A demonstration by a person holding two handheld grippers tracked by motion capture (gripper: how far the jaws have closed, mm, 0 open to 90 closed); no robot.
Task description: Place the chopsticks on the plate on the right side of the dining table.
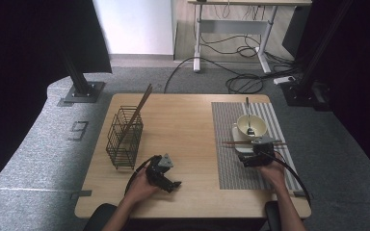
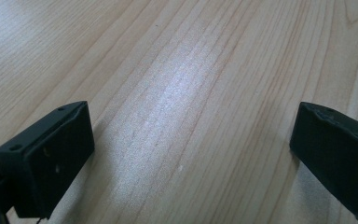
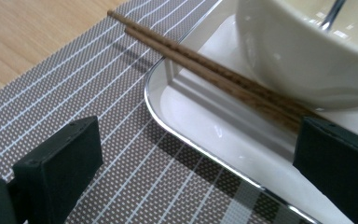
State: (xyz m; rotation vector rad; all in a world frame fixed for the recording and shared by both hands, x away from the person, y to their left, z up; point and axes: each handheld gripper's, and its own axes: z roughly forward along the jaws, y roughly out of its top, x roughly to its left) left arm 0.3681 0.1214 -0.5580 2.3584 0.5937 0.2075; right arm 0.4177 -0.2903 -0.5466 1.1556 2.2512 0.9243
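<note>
From above, the left gripper [image 1: 166, 179] rests on the light wooden table [image 1: 183, 125] near a black wire basket [image 1: 125, 137]. Its own view shows wide-apart jaws over bare wood. The right gripper [image 3: 200, 163], jaws wide, faces brown wooden chopsticks [image 3: 205, 65] lying across a white square plate [image 3: 200, 126] beside a cream bowl [image 3: 307, 51].

Lab recording bay | black curtains [image 1: 24, 43] left and right | metal rig posts [image 1: 79, 82] bolted to grey carpet [image 1: 29, 144] | far desk [image 1: 233, 29], loose cables [image 1: 243, 82] | wooden table [image 1: 183, 130] centre
</note>
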